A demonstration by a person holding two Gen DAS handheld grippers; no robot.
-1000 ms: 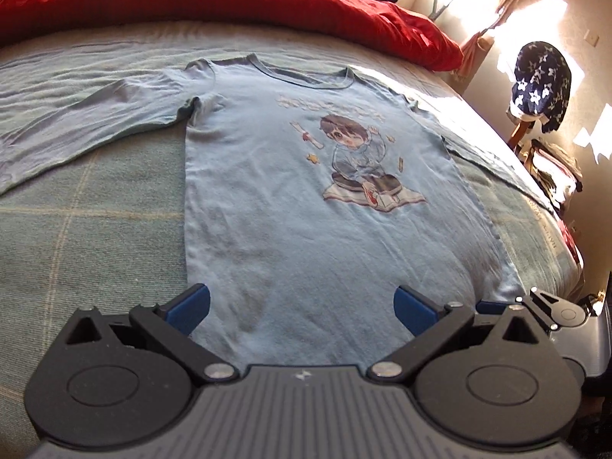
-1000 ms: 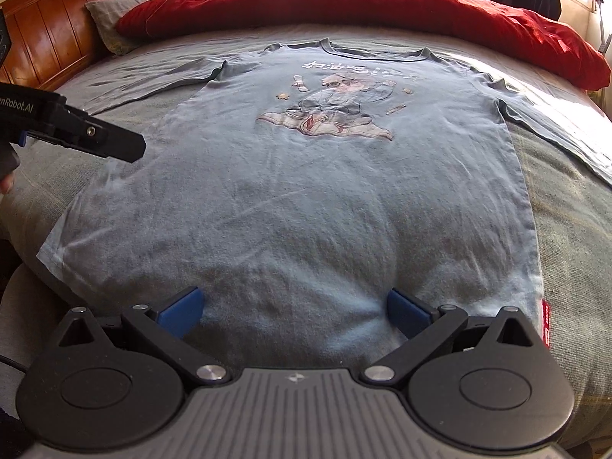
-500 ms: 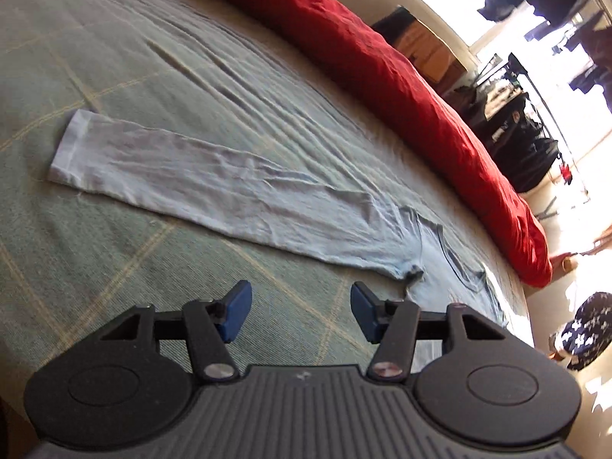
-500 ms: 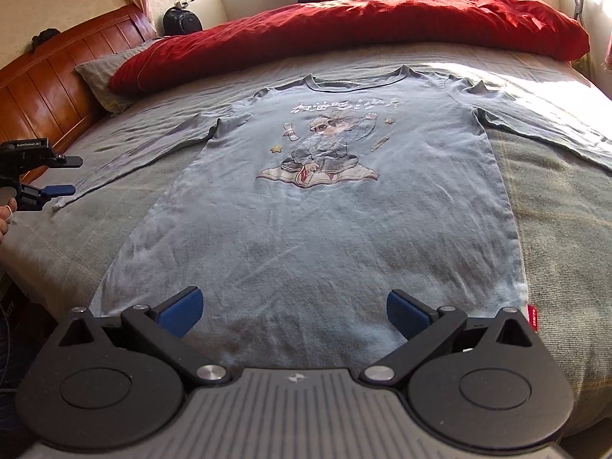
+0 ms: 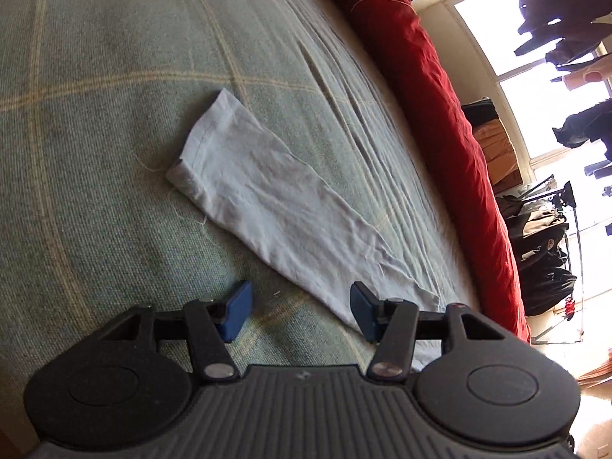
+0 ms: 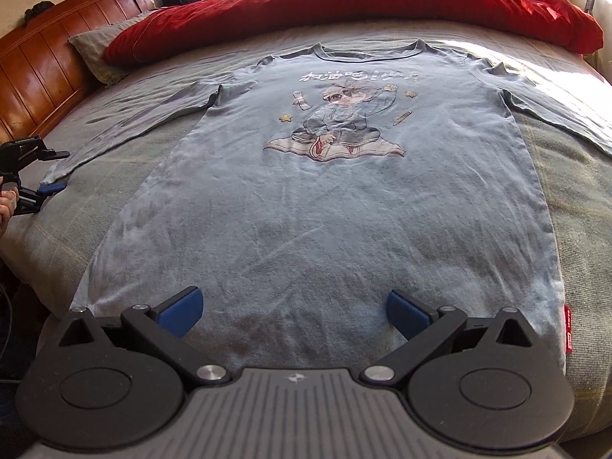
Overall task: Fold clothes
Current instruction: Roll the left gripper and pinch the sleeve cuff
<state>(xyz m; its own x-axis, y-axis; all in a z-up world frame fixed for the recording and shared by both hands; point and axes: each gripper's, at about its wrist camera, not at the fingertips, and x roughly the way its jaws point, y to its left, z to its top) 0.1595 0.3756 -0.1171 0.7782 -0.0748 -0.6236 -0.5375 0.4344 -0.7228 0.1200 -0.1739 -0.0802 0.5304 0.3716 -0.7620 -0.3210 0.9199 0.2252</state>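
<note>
The bed fills both views, red duvet bunched along its far side. Spread flat on top, print up, lies the pale blue long-sleeved shirt, hem nearest, collar far. Its left sleeve stretches out to the left, cuff lying flat. The right gripper hovers over the near hem, jaws wide apart, holding nothing. The left gripper sits beside that sleeve, jaws parted, empty.
</note>
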